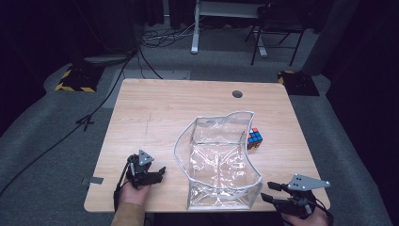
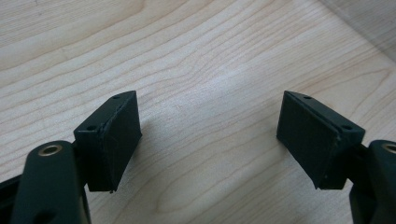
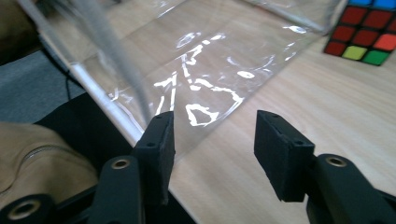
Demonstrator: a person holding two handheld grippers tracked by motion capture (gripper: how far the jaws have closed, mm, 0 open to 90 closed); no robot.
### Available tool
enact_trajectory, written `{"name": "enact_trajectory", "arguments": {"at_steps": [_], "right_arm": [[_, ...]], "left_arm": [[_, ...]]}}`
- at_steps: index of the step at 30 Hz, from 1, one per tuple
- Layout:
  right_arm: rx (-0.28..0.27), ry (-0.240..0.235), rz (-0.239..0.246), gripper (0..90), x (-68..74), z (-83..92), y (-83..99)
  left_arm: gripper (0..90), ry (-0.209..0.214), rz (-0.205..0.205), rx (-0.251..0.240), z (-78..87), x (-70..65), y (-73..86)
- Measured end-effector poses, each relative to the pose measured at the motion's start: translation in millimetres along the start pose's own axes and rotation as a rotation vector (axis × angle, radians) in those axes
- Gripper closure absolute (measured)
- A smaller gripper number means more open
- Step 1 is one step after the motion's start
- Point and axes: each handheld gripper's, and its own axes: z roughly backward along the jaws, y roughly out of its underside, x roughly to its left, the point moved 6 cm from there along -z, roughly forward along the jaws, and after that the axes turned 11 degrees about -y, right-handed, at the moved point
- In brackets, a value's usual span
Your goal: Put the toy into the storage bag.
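Resting on the pale wooden surface [image 1: 155, 108], the clear plastic zip pouch with grey edging [image 1: 219, 160] lies just ahead of the right gripper [image 3: 212, 140], whose jaws stand wide apart, holding nothing. A multicoloured puzzle cube [image 3: 366, 35] sits beyond them. The left gripper [image 2: 208, 135] spreads wide over bare wood, empty.
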Motion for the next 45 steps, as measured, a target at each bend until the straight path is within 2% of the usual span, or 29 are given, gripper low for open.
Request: {"name": "enact_trajectory", "arguments": {"at_steps": [5, 14, 20, 25, 30, 34, 35, 40, 43, 44, 45], "right_arm": [[-0.028, 0.040, -0.039, 43.6, -14.5, -0.7, -8.5], [-0.063, 0.088, -0.061, 42.7, -37.1, -3.9, -31.9], [-0.050, 0.120, -0.070, 38.3, -61.7, -11.6, -49.5], [-0.050, 0.145, -0.130, 34.3, -85.8, -27.9, -63.5], [-0.001, 0.192, -0.132, 33.3, -103.7, -47.7, -67.0], [0.004, 0.230, -0.138, 33.0, -118.0, -56.3, -70.7], [0.014, 0.252, -0.140, 32.6, -124.4, -60.0, -72.4], [0.011, 0.267, -0.159, 30.1, -136.6, -73.4, -78.0], [0.035, 0.290, -0.154, 29.2, -140.4, -82.0, -80.4], [0.042, 0.298, -0.138, 29.1, -142.7, -84.0, -80.9], [0.044, 0.304, -0.153, 29.1, -142.9, -86.4, -81.8]], "left_arm": [[21.8, 0.004, -0.001, -0.001, -0.3, 0.0, -0.2], [21.1, 0.002, -0.002, 0.001, -1.0, 0.4, -0.7], [21.0, -0.013, 0.010, 0.001, -1.2, 0.9, -0.8], [21.0, -0.015, 0.017, 0.002, -0.9, 0.3, -0.5], [21.0, -0.017, 0.017, 0.001, -0.1, 0.1, 0.3], [21.0, -0.026, 0.024, 0.006, 0.7, -0.3, 1.0], [21.0, -0.029, 0.025, 0.003, 0.8, -0.1, 1.0], [20.9, -0.023, 0.032, 0.003, 1.0, -1.0, 1.6], [20.9, -0.024, 0.029, 0.004, 1.0, -0.8, 1.5], [20.9, -0.024, 0.030, 0.005, 1.0, -0.8, 1.6], [20.9, -0.023, 0.029, 0.005, 1.0, -0.8, 1.6]]}}
